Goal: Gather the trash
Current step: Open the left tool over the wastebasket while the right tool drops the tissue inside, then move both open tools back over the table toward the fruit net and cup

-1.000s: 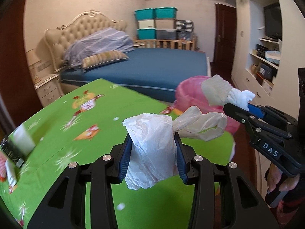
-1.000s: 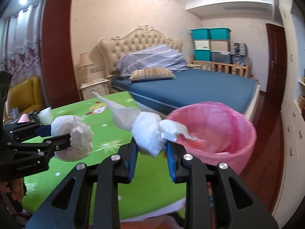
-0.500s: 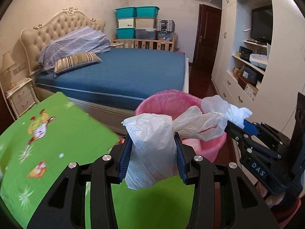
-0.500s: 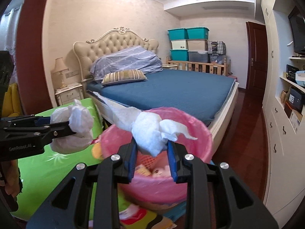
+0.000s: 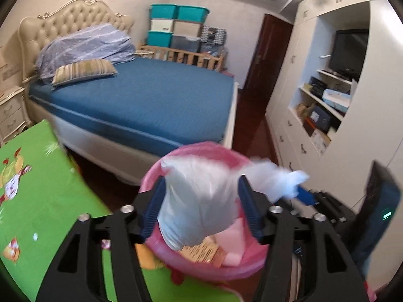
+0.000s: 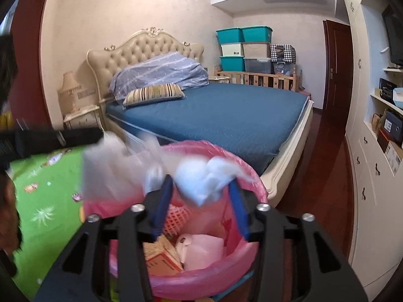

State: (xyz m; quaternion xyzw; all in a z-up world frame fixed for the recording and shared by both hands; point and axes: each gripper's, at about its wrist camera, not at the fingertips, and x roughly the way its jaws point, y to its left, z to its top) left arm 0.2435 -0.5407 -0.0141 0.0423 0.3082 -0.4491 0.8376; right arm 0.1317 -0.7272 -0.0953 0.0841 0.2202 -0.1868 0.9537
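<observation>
My left gripper (image 5: 202,178) hangs over the pink-lined trash bin (image 5: 201,148). Its jaws are opening, and a crumpled white plastic bag (image 5: 199,201) sits blurred and loose between the pads. In the right wrist view my right gripper (image 6: 200,179) is above the same bin (image 6: 216,276). Its jaws are opening too, with a white tissue wad (image 6: 201,181) between the pads and a gap showing on the left side. Each view catches the other gripper: the right gripper (image 5: 303,196) at the right, the left gripper (image 6: 75,136) at the left with the bag (image 6: 110,173).
The bin holds a cardboard box (image 6: 163,259), a white bag (image 6: 201,249) and pink scraps. A table with a green cartoon cloth (image 5: 37,188) stands left of the bin. Behind it is a blue bed (image 5: 151,100). White cabinets with shelves (image 5: 327,105) line the right wall.
Both grippers have swung right, from over the green table to above the pink bin. Their jaws have widened, and the bag and the tissue have come loose.
</observation>
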